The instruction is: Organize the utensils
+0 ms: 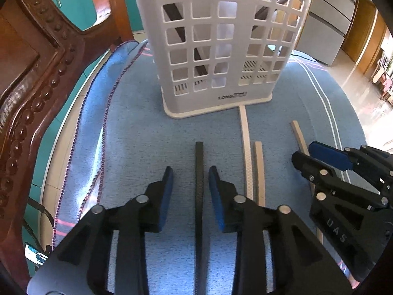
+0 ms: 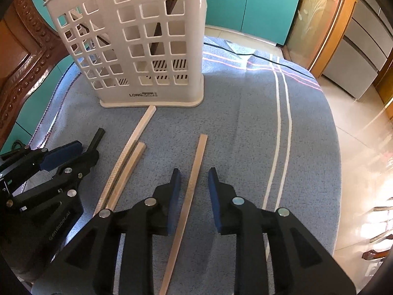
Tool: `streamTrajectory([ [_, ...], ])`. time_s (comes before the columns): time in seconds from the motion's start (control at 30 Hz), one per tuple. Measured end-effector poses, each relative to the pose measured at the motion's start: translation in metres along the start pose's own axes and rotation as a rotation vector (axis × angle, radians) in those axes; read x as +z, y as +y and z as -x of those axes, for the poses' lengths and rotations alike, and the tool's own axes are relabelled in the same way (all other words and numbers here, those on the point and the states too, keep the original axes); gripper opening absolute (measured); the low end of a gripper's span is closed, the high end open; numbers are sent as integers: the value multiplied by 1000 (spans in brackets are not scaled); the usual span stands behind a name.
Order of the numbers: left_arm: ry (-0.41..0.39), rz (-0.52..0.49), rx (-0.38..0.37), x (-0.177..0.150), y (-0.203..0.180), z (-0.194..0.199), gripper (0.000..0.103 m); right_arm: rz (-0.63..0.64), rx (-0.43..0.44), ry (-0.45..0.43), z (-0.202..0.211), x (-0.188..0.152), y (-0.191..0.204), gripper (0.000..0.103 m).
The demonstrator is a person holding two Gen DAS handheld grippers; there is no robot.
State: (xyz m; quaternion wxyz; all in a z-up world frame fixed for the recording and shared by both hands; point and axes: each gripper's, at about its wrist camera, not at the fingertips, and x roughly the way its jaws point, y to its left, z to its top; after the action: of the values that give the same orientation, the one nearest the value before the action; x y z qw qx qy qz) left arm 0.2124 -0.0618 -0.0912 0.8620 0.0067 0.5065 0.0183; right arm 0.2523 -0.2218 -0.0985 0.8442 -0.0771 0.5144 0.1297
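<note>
A white perforated utensil holder (image 1: 216, 46) stands on the blue cloth (image 1: 137, 132); it also shows in the right wrist view (image 2: 147, 49). It holds dark chopsticks. My left gripper (image 1: 190, 184) is open, with a black chopstick (image 1: 199, 172) lying between its fingers. My right gripper (image 2: 194, 191) is open, with a tan chopstick (image 2: 194, 177) between its fingers. A white chopstick (image 1: 245, 142) and a second, shorter tan chopstick (image 1: 259, 172) lie between the two grippers; both also show in the right wrist view, the white chopstick (image 2: 132, 140) and the tan one (image 2: 130, 169).
A carved wooden chair back (image 1: 36, 73) stands at the left. The cloth has white stripes (image 2: 280, 132) on the right, near the table edge. Teal cabinets (image 2: 253, 2) and a tiled floor (image 2: 363, 135) lie beyond.
</note>
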Motion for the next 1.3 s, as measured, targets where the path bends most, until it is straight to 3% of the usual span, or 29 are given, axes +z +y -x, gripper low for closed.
streamTrajectory([
  [0.17, -3, -4, 1, -1, 8, -1, 33, 4, -24, -9, 0, 0, 3, 37],
  [0.47, -6, -8, -2, -2, 7, -1, 33, -7, -17, -13, 1, -1, 1, 37],
  [0.6, -5, -12, -39, -3, 8, 0, 23, -12, -8, -17, 1, 0, 0, 37],
  [0.67, -5, -9, -52, -2, 8, 0, 14, -14, 4, -20, 1, 0, -1, 31],
  [0.73, -5, -7, -59, -3, 8, 0, 8, -21, 20, -20, 2, 1, -2, 16],
  [0.8, -5, 0, -67, -3, 10, 0, 7, -25, 28, -20, 2, 1, -2, 11],
  [1.3, -3, -6, -55, -6, 11, 4, 7, -1, 16, -5, 3, 1, -3, 9],
])
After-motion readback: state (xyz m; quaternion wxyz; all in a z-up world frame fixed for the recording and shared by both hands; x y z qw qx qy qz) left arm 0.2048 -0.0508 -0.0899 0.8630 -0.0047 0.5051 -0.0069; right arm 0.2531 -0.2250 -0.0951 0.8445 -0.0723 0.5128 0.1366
